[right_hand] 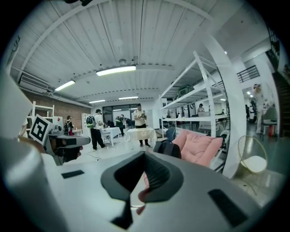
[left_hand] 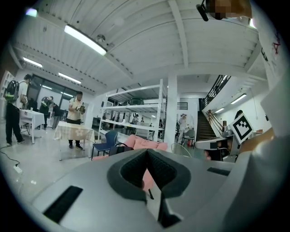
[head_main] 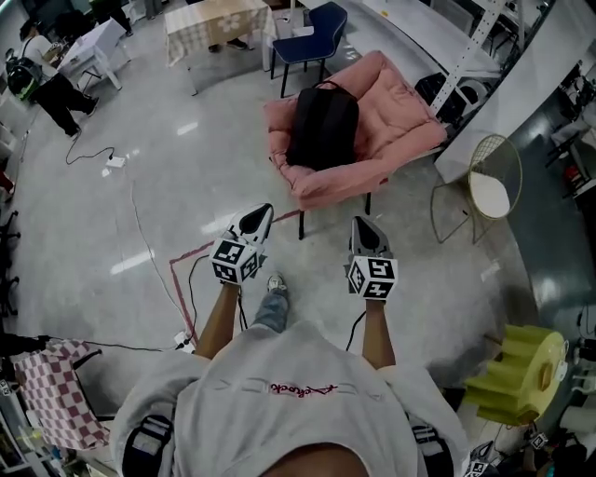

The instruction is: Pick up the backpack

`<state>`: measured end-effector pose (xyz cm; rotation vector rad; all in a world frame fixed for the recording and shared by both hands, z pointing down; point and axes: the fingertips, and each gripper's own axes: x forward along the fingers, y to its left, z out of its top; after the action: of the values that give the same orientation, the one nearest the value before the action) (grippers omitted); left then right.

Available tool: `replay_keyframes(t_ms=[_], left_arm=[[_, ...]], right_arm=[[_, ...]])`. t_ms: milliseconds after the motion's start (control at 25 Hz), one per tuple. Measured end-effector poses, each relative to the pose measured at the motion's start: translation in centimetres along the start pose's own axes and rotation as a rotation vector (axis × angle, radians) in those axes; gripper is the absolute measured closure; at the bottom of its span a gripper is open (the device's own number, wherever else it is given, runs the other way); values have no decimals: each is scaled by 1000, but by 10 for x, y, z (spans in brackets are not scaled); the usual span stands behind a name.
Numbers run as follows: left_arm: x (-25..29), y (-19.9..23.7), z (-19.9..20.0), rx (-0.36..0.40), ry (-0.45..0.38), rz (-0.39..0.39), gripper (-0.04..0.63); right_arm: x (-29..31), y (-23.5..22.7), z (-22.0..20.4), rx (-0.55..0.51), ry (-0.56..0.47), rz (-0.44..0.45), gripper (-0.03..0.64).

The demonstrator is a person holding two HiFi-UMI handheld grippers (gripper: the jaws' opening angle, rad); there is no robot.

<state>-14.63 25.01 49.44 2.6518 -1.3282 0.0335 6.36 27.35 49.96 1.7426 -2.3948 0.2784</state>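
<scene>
The black backpack [head_main: 322, 126] lies on the pink chair [head_main: 400, 121], propped against its back, well ahead of both tools. The left hand-held gripper [head_main: 254, 222] and the right hand-held gripper [head_main: 367, 233] each have their jaws together with nothing between them. The pack looks soft and floppy, probably light to middling (how full it is cannot be told), so its top loop or a shoulder strap seems the best hold. The fabric body would likely sag or slip.

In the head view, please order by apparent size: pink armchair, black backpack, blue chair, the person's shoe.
1. pink armchair
2. black backpack and blue chair: about alike, and the chair stands farther away, so unranked
3. shoe, smallest though nearest
</scene>
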Motion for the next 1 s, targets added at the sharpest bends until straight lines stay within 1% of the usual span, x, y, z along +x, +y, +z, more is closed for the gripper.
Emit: replay_keyframes(t_ms=[320,600,800,1000], left_arm=[[49,61,18,-21,4,-14,584],[84,112,27,-26,6,-24,584],[111,140,32,-25,12,-55,584],[138,154,35,-22,14,-93,584]], right_arm=[[78,-1,27,-5,16,-10,598],[136,-1,42,-5,20,-28,598],[168,-2,49,1,18,-53,598],[189,-11,52,5,19,-86,598]])
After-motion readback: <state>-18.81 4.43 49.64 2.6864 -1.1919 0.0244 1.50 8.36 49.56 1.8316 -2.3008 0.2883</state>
